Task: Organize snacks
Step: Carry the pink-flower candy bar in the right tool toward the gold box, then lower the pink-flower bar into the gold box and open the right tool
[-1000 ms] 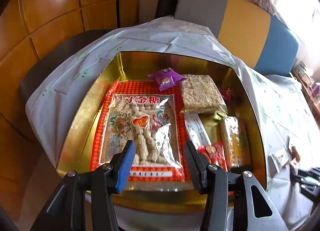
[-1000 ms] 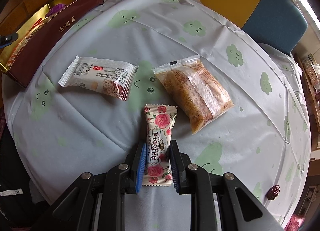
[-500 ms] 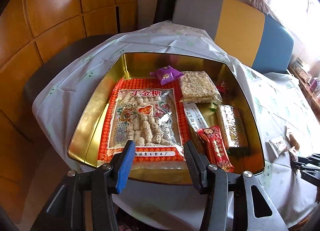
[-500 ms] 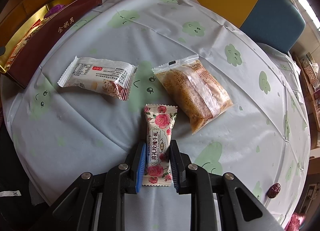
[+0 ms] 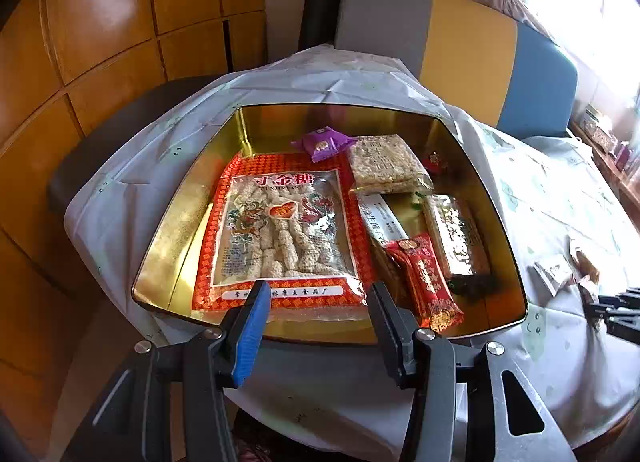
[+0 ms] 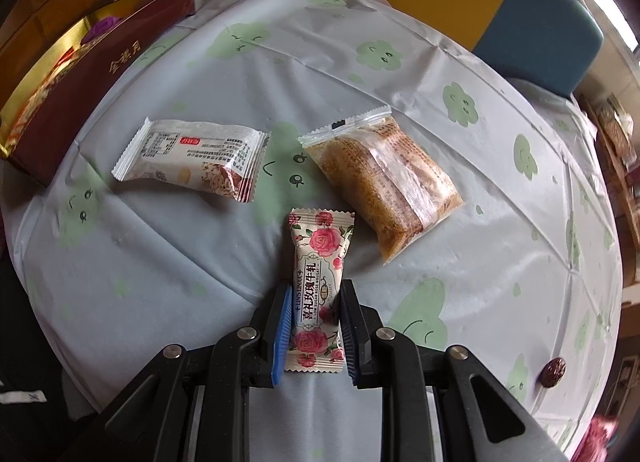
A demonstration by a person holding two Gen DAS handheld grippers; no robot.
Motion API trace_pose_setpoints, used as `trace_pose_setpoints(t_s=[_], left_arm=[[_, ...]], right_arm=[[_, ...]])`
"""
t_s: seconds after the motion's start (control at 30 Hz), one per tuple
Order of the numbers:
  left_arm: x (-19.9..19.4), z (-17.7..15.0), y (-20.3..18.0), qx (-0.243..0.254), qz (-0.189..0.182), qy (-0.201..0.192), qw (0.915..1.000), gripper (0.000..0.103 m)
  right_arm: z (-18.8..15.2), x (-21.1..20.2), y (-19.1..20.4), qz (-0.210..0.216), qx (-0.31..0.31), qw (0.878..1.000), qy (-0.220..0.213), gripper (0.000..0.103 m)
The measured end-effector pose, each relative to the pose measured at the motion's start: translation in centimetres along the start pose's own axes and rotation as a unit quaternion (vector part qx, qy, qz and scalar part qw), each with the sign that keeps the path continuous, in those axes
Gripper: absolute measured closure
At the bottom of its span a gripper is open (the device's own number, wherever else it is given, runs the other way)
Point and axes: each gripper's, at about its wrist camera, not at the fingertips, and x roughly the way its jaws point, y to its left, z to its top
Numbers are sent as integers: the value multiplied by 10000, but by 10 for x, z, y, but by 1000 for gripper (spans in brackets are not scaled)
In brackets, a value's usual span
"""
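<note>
Three wrapped snacks lie loose on the cloud-print cloth of the counter (image 6: 500,246), and the step in hand looks like picking one up for the gold-lined tin box (image 5: 480,165). The right tongs (image 6: 313,328) sit narrowed around the rose-printed nougat wrapper (image 6: 318,294), one blue pad against each long side, the packet's lower half between the jaws and its top end sticking out ahead. Whether it has left the cloth I cannot tell. Beyond it lie the white cereal-bar wrapper (image 6: 192,159) to the left and the clear bag of golden crisp cake (image 6: 384,185) to the right, both apart from the tongs. The left tongs (image 5: 316,298) hang wide and empty at the tin's near rim. Next, I judge, the nougat wants lifting and carrying left into a bare patch of the tin.
</note>
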Motion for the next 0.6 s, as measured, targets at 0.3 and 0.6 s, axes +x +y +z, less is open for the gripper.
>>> trace_pose_setpoints(t_s=[0.3, 0.6], left_arm=[[0, -2, 1, 26, -20, -52, 10000, 52], [2, 1, 20, -355, 194, -141, 9991, 52]], right_arm=[[18, -17, 0, 264, 475, 9985, -11, 82], [63, -55, 41, 1285, 392, 9880, -766, 82]])
